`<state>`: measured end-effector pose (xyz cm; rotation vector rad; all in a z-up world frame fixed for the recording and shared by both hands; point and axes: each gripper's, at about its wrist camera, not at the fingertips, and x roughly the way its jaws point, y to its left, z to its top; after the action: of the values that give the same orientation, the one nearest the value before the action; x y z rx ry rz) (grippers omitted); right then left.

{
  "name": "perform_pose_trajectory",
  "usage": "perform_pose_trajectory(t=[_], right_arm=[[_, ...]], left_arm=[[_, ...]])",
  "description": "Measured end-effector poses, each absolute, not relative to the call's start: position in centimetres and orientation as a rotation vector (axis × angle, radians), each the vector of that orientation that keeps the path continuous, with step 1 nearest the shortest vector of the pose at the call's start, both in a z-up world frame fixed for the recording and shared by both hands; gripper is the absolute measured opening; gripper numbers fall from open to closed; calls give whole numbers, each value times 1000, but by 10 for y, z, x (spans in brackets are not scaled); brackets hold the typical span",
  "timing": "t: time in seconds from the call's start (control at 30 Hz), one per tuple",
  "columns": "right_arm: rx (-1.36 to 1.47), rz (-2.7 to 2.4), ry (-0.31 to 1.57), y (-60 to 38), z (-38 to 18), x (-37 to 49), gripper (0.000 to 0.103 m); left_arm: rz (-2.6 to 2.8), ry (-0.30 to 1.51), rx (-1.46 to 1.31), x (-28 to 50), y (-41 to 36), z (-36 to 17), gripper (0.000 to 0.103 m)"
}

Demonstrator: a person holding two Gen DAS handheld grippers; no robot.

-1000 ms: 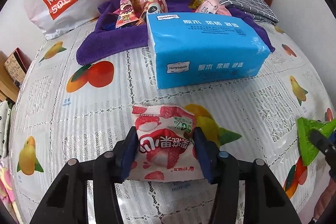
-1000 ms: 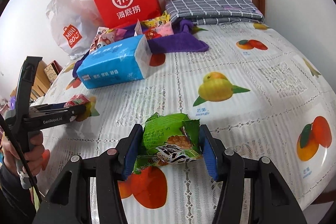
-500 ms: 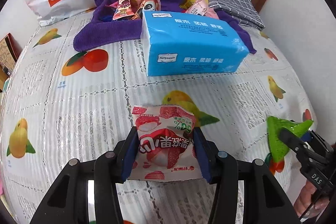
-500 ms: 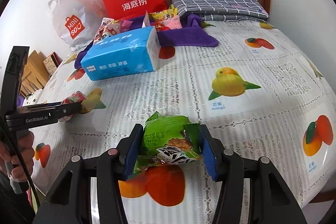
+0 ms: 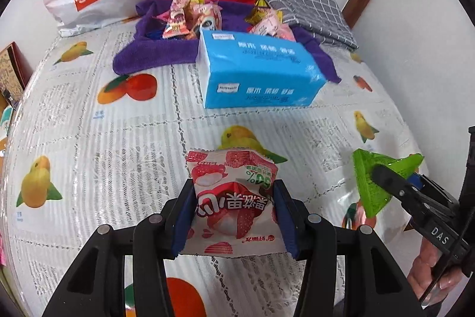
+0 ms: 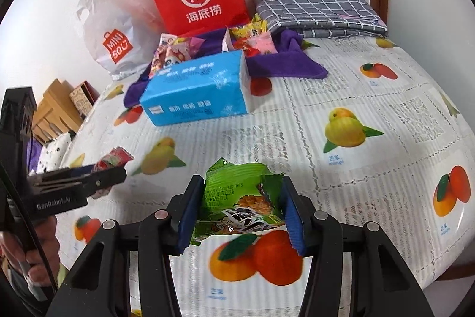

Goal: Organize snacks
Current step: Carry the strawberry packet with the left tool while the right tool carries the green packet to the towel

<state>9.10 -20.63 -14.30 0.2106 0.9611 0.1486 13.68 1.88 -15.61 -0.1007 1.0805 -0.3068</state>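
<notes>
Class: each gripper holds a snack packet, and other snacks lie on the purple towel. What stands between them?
The blue tissue pack lies in front of the purple towel, between it and the pink strawberry packet and the green snack packet.

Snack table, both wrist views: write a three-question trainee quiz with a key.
1. True or false: the left gripper is shut on the pink-and-white strawberry snack packet.
2. What does the right gripper hold? A) yellow packet B) crinkled green foil snack packet C) nothing
3. Fill in: the blue plastic-wrapped tissue pack lies in front of the folded ____ towel.

Key: 1 true; 2 B; 3 purple.
</notes>
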Motion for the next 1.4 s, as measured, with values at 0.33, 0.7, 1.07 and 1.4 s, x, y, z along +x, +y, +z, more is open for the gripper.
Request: perform_pose_trajectory(t=[0.33,0.7,1.07,1.4], right_arm=[[233,134,937,-211,-116,101,51],[150,120,840,-214,-62,126,50],[87,154,767,-204,-32,145,50],[59,166,725,-204,-19,167,50]], left_arm=[[-326,1009,-114,133,23,-117,48],[-337,955,-122,148,24,-76,48],[-348,906,-123,165,26,-46,48],[-369,923,-149,194,20,-45,48]])
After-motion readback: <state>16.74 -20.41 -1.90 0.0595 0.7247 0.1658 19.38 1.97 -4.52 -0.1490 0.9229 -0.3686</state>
